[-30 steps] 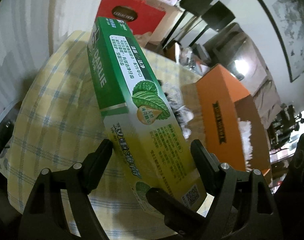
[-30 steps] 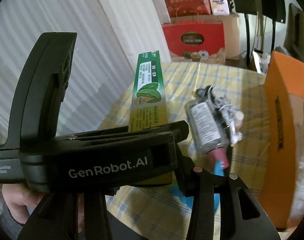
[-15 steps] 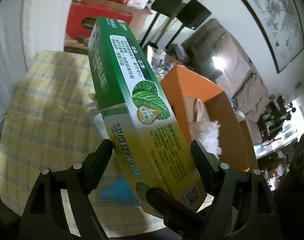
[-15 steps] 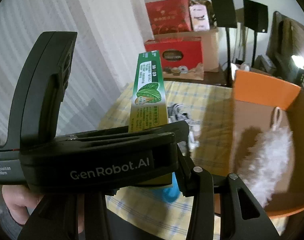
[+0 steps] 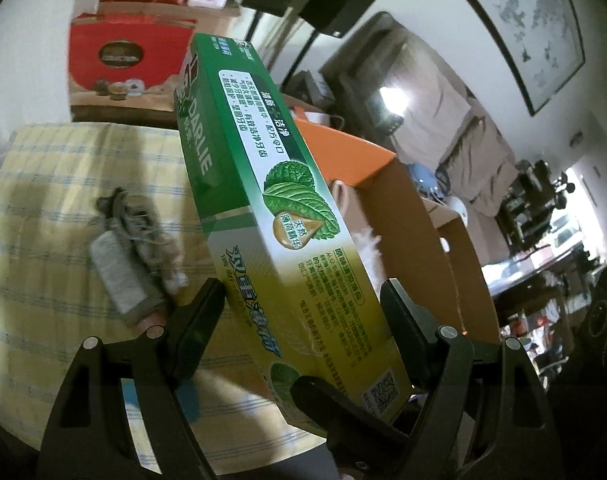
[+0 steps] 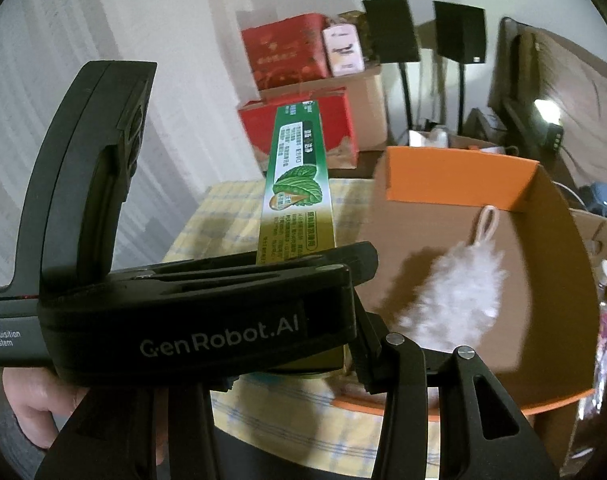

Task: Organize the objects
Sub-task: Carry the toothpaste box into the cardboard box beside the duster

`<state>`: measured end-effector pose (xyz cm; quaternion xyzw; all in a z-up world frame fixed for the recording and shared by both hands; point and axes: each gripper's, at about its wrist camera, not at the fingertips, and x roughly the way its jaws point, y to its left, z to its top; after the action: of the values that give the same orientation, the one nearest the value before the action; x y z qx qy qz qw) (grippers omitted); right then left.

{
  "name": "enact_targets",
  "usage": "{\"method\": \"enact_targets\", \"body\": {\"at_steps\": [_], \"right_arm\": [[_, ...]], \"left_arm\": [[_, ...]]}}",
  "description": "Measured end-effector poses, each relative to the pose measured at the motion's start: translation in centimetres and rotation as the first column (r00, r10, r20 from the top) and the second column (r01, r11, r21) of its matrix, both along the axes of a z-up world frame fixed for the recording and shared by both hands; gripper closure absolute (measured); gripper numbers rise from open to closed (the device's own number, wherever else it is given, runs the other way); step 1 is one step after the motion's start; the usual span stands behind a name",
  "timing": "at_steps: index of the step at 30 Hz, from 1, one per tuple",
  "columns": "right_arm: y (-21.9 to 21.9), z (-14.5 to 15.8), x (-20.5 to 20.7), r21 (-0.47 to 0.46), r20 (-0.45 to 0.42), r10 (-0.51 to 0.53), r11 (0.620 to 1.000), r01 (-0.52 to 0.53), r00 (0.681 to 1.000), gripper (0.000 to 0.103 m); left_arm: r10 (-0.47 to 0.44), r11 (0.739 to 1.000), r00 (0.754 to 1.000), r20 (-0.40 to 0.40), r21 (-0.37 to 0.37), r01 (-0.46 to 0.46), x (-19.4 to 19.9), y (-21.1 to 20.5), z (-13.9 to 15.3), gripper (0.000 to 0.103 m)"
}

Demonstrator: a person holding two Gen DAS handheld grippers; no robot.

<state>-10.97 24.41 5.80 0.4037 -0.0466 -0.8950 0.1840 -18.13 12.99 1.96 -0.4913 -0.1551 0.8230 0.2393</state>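
Observation:
My left gripper [image 5: 303, 312] is shut on a long green and yellow Darlie toothpaste box [image 5: 263, 200], held in the air and pointing away over the table. The same toothpaste box [image 6: 297, 184] shows in the right wrist view behind the left gripper's body [image 6: 207, 320]. An orange cardboard box [image 6: 463, 184] stands open at the right with a white fluffy duster [image 6: 451, 296] inside. A clear packet with small bottles [image 5: 127, 264] lies on the yellow checked tablecloth [image 5: 43, 208]. My right gripper's fingers [image 6: 399, 364] are mostly hidden behind the left gripper.
Red gift boxes [image 6: 299, 128] and brown cartons stand beyond the table's far edge. Two black music stands [image 6: 423, 40] are behind them. A blue item [image 5: 187, 400] lies on the cloth near the front edge. A plastic bottle [image 6: 603, 320] is right of the orange box.
Both grippers have swung right and upward. The orange box and duster have come into fuller view. The toothpaste box stays gripped in my left gripper.

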Motion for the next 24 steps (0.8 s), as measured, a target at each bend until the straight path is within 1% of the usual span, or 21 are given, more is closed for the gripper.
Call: {"method": "enact_targets", "body": {"at_steps": [4,9,15,24], "right_arm": [[2.6,0.3,0.1,-0.003,-0.012,-0.045,0.999,0.045,0.999,0.058],[6.0,0.3,0.3,-0.005,-0.008,-0.104,0.995,0.104,0.995,0.058],[9.9,-0.4,0.3,-0.004,0.002,-0.170,0.985,0.170,0.985,0.058],[14.4,-1.7,0.1,-0.006,0.023,-0.244,0.970,0.244,0.970,0.058]], "left_arm": [[-0.032,0.999,0.999,-0.003,0.001,0.032,-0.1,3.2,0.1,0.026],[-0.078,0.997,0.997,0.014,0.017,0.077,-0.3,6.9,-0.1,0.026],[-0.139,0.990,0.989,0.044,0.018,0.138,-1.1,11.2,-0.9,0.026],[-0.190,0.982,0.978,0.085,0.031,0.188,-2.2,15.6,-2.3,0.026]]}}
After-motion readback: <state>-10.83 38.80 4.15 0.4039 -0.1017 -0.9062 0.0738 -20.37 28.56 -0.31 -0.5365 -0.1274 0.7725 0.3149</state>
